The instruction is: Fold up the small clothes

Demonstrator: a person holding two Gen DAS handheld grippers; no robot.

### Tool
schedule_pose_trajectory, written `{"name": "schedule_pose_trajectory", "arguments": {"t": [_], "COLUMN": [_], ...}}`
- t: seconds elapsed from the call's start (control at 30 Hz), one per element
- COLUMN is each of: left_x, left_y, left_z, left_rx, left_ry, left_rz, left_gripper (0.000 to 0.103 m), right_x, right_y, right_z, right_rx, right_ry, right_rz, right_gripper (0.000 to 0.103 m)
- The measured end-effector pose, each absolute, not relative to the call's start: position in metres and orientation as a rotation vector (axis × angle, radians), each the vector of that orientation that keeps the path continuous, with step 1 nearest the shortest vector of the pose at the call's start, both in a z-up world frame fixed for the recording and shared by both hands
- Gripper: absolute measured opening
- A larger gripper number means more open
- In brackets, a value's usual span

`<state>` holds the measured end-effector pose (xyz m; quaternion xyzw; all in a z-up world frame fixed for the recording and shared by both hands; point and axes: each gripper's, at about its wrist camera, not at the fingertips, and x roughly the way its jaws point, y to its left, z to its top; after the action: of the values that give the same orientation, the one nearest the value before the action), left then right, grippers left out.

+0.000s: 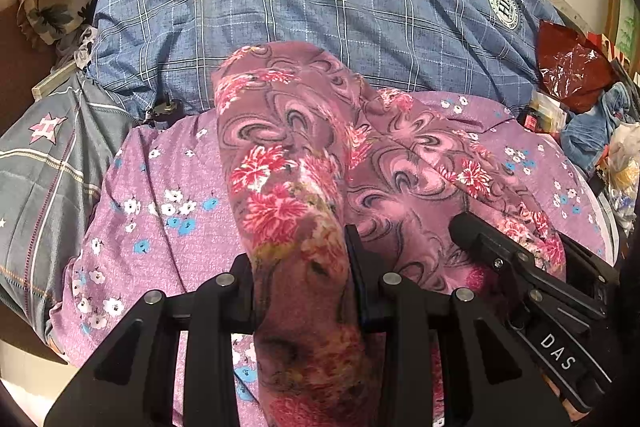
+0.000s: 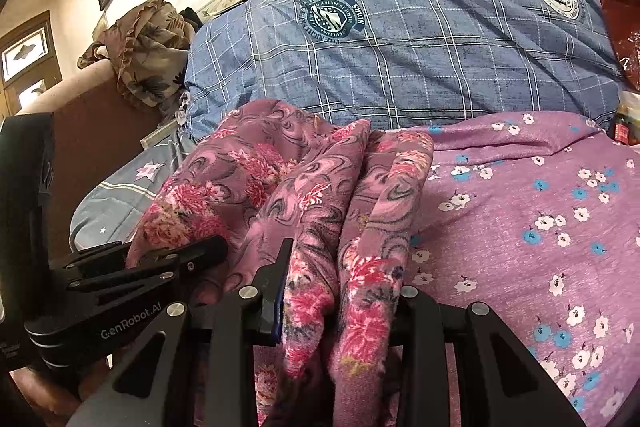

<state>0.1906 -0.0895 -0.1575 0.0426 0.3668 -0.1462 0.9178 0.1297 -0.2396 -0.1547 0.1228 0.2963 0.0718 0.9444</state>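
Left wrist view:
- Left claw point(image 1: 304, 279) at 6 o'clock, pinched on a thick bunch of the pink flowery cloth point(image 1: 288, 163); partly closed, cloth packed tight between the two sides.
- Held by one edge, most likely to lift that edge and lay it over for a fold.
- Cloth running up from the claw toward 12 o'clock, then draping down to 3 o'clock, resting on the purple bedsheet point(image 1: 160, 211).
- Right claw point(image 1: 480, 231) at 4 o'clock, touching the same cloth at its far side; grip hard to see from here.
- Blue checked quilt point(image 1: 320, 27) at 12 o'clock behind the cloth, well out of the way.
- Red plastic bag point(image 1: 572, 67) at 2 o'clock, apart from the cloth.

Right wrist view:
- Right claw point(image 2: 340, 303) at 6 o'clock, partly closed, clamped on two gathered folds of the pink flowery cloth point(image 2: 304, 195).
- Gripped low so the other edge comes up along with the first, probably to keep the cloth stretched between both claws.
- Left claw point(image 2: 192, 255) at 8 o'clock, beside the cloth's left part.
- Cloth heaped from 6 o'clock up to the middle, lying on the purple bedsheet point(image 2: 520, 207), which spreads to 3 o'clock.
- Blue checked quilt point(image 2: 400, 47) at 12 o'clock.
- Fold not made yet; cloth bunched, not flat.
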Motion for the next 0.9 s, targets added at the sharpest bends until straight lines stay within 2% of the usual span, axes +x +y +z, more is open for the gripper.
{"name": "schedule_pose_trajectory", "arguments": {"t": [0.9], "left_x": [0.216], "left_y": [-0.104], "left_z": [-0.168], "left_rx": [0.088], "left_ry": [0.759], "left_rz": [-0.288], "left_gripper": [0.032], "right_x": [0.157], "right_y": [-0.243], "right_z": [-0.162], "right_rx": [0.279], "right_ry": [0.619], "right_rz": [0.084], "right_gripper": [0.031]}}
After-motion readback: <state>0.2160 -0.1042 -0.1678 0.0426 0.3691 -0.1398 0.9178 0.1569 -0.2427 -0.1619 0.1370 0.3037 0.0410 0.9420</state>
